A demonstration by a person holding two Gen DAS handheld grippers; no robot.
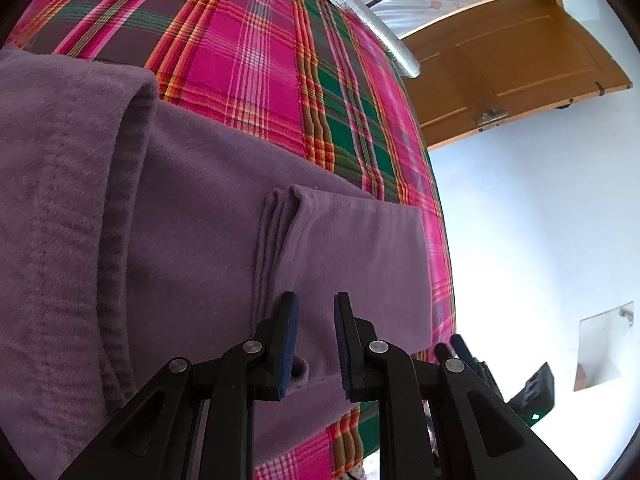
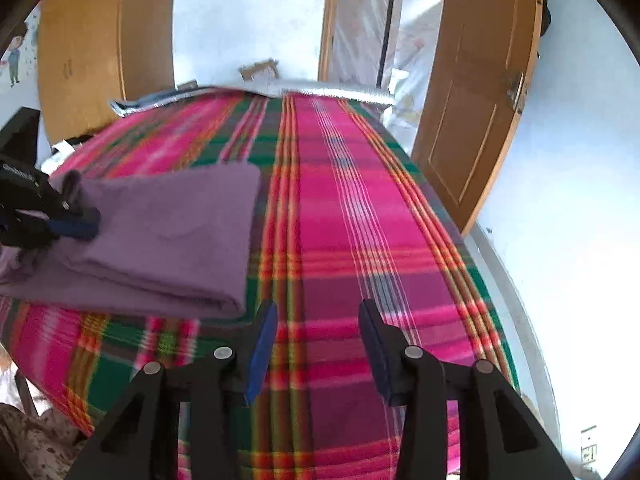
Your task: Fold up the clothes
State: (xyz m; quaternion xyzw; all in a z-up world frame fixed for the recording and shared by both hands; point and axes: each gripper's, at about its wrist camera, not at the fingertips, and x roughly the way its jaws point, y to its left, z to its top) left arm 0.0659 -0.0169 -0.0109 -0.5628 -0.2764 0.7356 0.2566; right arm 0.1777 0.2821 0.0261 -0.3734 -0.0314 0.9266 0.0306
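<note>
You've got bed (image 2: 360, 240) covered in pink-green plaid blanket (image 1: 248, 60), that's your whole work surface. Folded purple garment (image 2: 172, 240) lying flat on it, toward left side in right wrist view, layered edges showing. Silver padded sheet (image 2: 332, 90) and some papers (image 2: 132, 105) at far end

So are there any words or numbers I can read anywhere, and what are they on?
None can be read.
White lettering on the black left gripper body: too blurred to read.
Cartoon wall picture: no legible words.
Folded purple fleece garment and pink-and-green plaid bedcover: no text showing.
</note>
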